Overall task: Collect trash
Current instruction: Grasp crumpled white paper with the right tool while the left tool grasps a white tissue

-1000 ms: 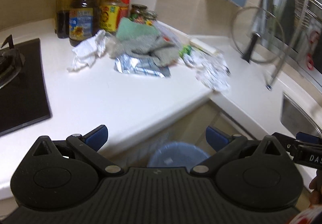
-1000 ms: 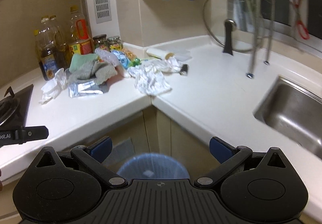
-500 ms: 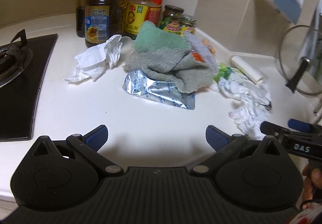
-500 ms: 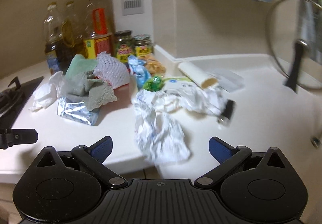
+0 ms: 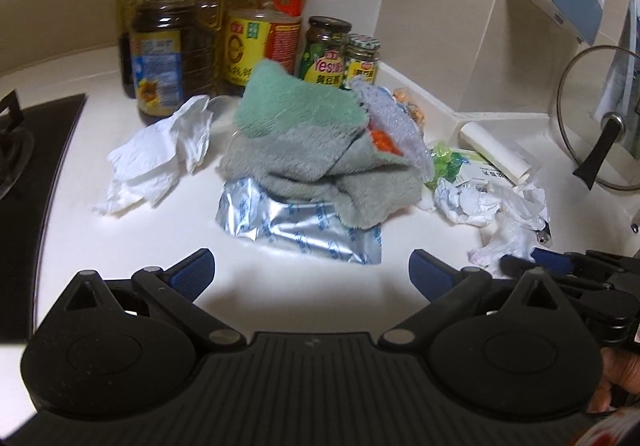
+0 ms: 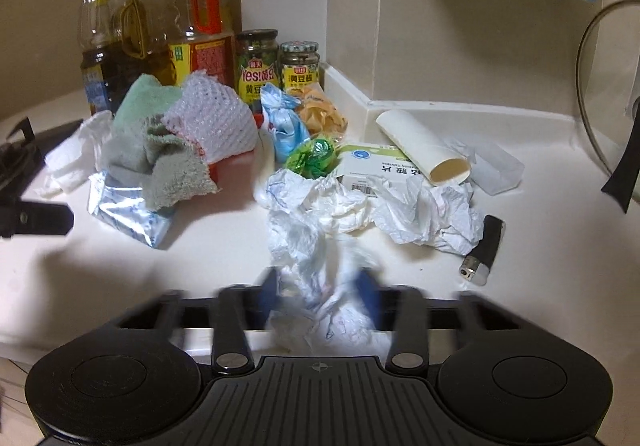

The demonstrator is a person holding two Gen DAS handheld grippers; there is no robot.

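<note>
Trash lay heaped at the inner corner of the white counter [image 6: 560,326], and the nearest piece, a crumpled white plastic bag [image 6: 316,286], trailed from the heap toward the counter's front edge, which is likely why it was taken first; the right gripper [image 6: 320,288] had just been closing its jaws, and they stood narrow on the bag's near end, the blurred blue pads pinching the plastic between them; behind it lay more crumpled white wrapping [image 6: 424,213], a cardboard tube [image 6: 420,145] resting across a medicine box [image 6: 372,161], a black lighter [image 6: 482,246] just beside the wrapping, a green sweet wrapper [image 6: 314,157] and a blue disposable mask [image 6: 286,121]; to the left a grey-green cloth [image 5: 304,149] was slumped over a silver foil pouch [image 5: 304,230], with a crumpled paper towel [image 5: 156,157] near the oil bottles [image 5: 172,41] at the wall; the left gripper [image 5: 312,274] hovered over bare counter in front of the pouch, jaws wide and empty, apparently lined up on the foil as its own pick; both grippers were angled downward toward the counter, the right one low at the front edge, the left one further back and beside it, so that the right's dark arm showed at the left camera's lower right, with part of a hand [image 5: 618,378] behind it.
</note>
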